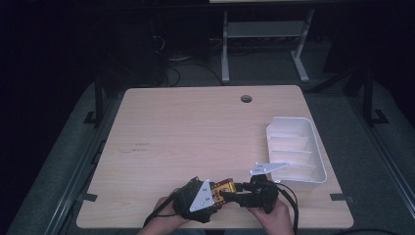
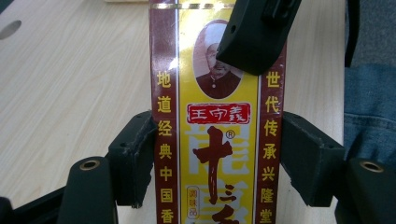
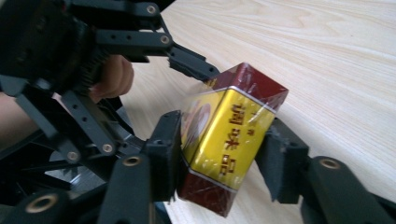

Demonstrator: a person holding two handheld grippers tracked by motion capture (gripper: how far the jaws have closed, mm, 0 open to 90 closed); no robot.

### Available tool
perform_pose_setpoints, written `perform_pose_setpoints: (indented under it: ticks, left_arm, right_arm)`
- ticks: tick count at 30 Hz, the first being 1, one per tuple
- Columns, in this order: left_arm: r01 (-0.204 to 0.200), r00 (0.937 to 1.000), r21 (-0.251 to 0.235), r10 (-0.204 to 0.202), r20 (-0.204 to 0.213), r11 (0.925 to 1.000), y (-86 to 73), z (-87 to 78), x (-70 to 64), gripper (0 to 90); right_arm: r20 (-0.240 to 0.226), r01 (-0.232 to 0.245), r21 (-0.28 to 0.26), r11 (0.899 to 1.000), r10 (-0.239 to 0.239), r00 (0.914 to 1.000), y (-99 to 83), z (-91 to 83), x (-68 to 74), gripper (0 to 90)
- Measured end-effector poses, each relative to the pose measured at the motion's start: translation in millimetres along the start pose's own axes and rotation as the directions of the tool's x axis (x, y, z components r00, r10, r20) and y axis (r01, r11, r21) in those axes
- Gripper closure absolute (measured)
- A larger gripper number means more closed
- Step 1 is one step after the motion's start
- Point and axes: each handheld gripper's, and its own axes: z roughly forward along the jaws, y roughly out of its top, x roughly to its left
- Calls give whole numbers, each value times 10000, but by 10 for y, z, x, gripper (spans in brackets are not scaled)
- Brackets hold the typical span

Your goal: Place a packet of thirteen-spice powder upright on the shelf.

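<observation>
A yellow and dark red box (image 1: 226,187) with printed characters is held just above the table's front edge, between both hands. My left gripper (image 1: 221,192) is shut on it; in the left gripper view both jaws press the long sides of the box (image 2: 217,140). My right gripper (image 1: 239,192) grips the same box from the other end, and in the right gripper view the wrapped box (image 3: 233,135) sits tilted between its jaws. One finger (image 2: 257,37) of the right gripper lies across the box's far end. A finger (image 3: 191,63) of the left gripper touches the box's dark red end.
A white ribbed tray (image 1: 315,147) stands at the table's right edge, close to the right hand. The wooden table (image 1: 195,127) has a round cable hole (image 1: 246,99) at the back. A denim sleeve (image 2: 369,107) is beside the box.
</observation>
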Motion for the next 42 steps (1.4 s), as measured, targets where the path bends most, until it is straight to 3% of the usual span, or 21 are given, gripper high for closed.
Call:
perform_pose_setpoints:
  ticks: [7,10,13,19,21,24,26,32,35,42]
  left_arm:
    - [-221,9995,-12,221,-247,9998,6,-9,-17,320]
    - [-274,9993,-42,272,-257,9996,7,-15,-16,300]
    - [-291,9995,-4,291,-155,9996,-7,-17,-5,289]
    - [-259,9997,-116,259,-32,9996,-3,-20,-7,280]
    - [-237,9996,-46,237,149,9997,-15,-8,-2,276]
    - [-219,9997,104,218,104,9997,-38,-18,12,280]
    - [-144,9999,179,142,86,9997,-55,-23,27,284]
    - [701,9975,147,-700,-57,9974,-180,-92,200,275]
    - [845,9963,189,-842,-144,9962,-221,-124,258,275]
    - [1273,9914,-30,-1273,-295,9919,-283,-201,334,275]
  right_arm:
    - [103,90,-115,9999,-88,9999,9,-10,36,571]
    - [-59,1,-200,9998,-2,10000,7,-21,43,604]
    - [-339,18,-288,9996,-28,9994,-4,-13,58,642]
    - [-389,114,-395,9992,-129,9992,1,-56,52,670]
    - [-394,167,-382,9991,-182,9991,-2,-57,50,672]
    - [-350,262,-384,9989,-275,9990,-7,-57,57,679]
    - [-325,298,-397,9988,-311,9990,-6,-64,56,680]
    - [-138,356,-510,9981,-364,9992,-9,-124,7,680]
    - [-48,378,-536,9978,-381,9993,-10,-147,-3,680]
    - [405,916,-494,9946,-896,9952,26,-209,37,681]
